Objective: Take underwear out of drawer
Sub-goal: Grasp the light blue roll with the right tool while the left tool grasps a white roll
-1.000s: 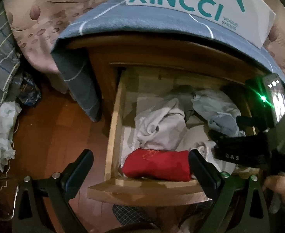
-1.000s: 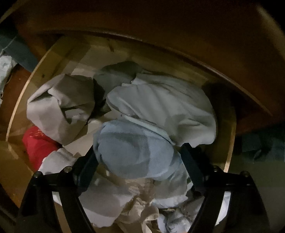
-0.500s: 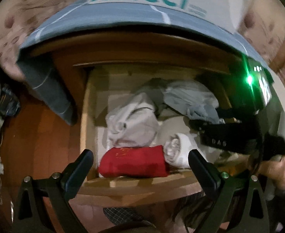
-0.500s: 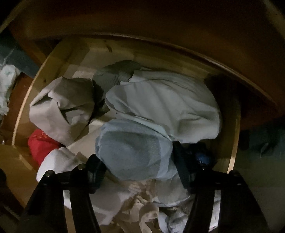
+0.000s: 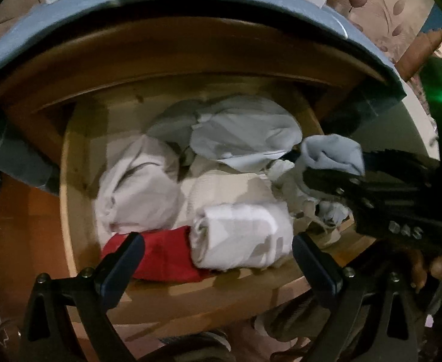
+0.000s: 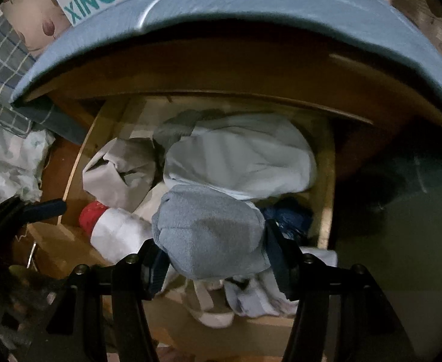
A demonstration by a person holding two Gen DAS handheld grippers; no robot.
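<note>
Right wrist view showed the right gripper pinching a rolled blue-grey underwear bundle, its jaws having just been closing with the bundle between them, pads pressed into both flanks. The bundle sat at the drawer's front right, above the other garments; whether it was fully clear of the drawer could not be told.

Handling judgement: the piece appeared soft, light and compressible, not fragile. Loose folds could snag neighbouring cloth, notably the pale blue garment just behind it. A hold across the thick middle of the roll looked soundest; an edge hold would likely let it unroll.

Left wrist view showed the left gripper spread and empty over the drawer's front edge, near a white rolled garment and a red folded one. That view alone showed the bundle from the side, protruding beyond the right gripper's fingertips, and a hand behind it. Only the right wrist view revealed a dark blue item beneath the bundle.
</note>
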